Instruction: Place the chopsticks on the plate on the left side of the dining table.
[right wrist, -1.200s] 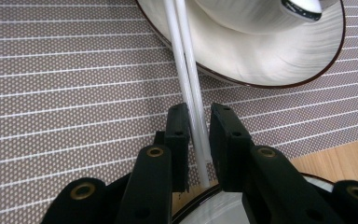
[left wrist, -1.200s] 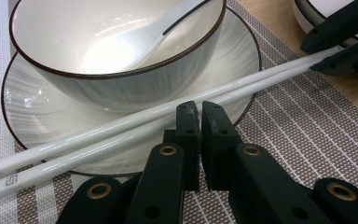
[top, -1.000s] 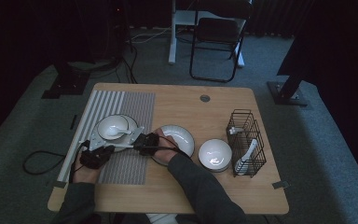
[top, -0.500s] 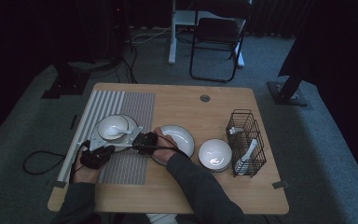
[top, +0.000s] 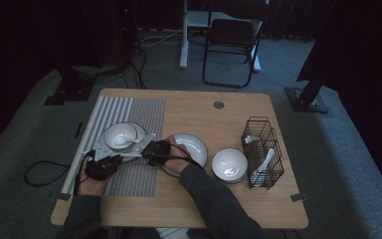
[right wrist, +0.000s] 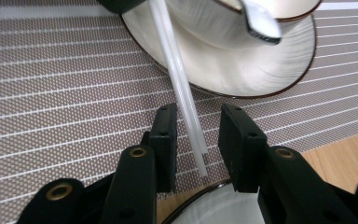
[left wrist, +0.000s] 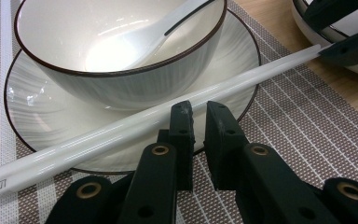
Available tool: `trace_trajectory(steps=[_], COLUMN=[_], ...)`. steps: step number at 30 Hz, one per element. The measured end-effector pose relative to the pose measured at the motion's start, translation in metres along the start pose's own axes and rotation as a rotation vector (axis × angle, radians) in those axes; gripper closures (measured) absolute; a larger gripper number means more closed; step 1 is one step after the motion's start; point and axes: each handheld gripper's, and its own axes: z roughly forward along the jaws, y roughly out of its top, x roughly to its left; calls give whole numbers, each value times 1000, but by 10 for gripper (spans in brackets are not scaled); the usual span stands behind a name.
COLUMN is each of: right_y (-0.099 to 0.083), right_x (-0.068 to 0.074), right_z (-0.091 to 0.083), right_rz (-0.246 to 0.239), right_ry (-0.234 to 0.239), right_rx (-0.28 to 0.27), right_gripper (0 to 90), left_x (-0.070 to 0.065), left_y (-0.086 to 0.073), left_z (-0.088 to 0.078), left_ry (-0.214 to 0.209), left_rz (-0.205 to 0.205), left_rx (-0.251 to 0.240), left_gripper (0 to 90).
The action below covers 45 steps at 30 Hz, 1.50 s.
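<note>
White chopsticks between right gripper fingers, over saucer

Two chopsticks — two spoons

Black folding chair behind the table, cables on grey carpet

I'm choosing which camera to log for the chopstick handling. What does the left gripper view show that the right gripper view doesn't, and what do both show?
Left gripper view alone: the inside of the bowl with the white spoon lying in it, and the left gripper with its jaws nearly together just in front of the white chopsticks.

Right gripper view alone: the chopsticks' free tips lying between the open jaws of the right gripper.

Both: the chopsticks, the saucer under the bowl, and the woven placemat.
</note>
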Motion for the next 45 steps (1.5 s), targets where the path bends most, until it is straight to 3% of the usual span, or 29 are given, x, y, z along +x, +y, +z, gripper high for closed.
trace_trajectory(steps=[8,13,20,30,45], right_y=[-13,-28,-41,-52,-60], right_x=[8,17,33,54,56], right_z=[-20,-28,-39,-35,-31], right_rz=[30,41,67,88,110], right_ry=[-17,13,62,89,91], right_rx=[-23,-31,-84,-94,-93], right_gripper=[639,638,632,622,617], left_x=[3,7,17,41,91], left_y=[1,0,1,3,3], left_z=[-5,-8,-14,-23,-33], left_ry=[10,23,54,125,235], left_rz=[-7,-4,-8,-4,-63], left_rx=[-16,-16,-18,-9,-9], left_gripper=[806,791,772,742,725])
